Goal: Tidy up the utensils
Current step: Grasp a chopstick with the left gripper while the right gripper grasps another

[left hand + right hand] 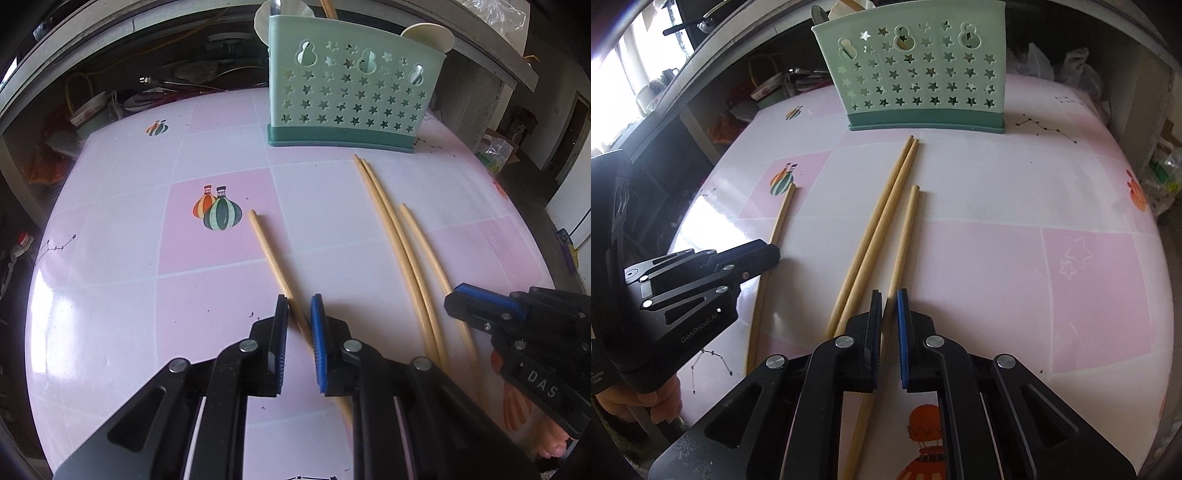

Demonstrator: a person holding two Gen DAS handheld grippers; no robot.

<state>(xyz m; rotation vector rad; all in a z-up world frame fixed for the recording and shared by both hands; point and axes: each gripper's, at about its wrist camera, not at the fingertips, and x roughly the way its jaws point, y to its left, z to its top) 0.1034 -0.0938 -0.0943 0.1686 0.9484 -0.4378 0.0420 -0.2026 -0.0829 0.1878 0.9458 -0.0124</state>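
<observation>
Both the left gripper point(299, 299) and right gripper point(889, 293) have fingers spread around a chopstick point(271, 254) on the near table, far from the green holder point(347, 92), so a stick could roll away.

Mint-green utensil holder point(351, 92) with star cut-outs and darker teal base, pale tan wooden chopsticks point(882, 221), pink-and-white checked tablecloth point(1034, 221) printed with striped balloons, black grippers, blue pads point(317, 343)
</observation>
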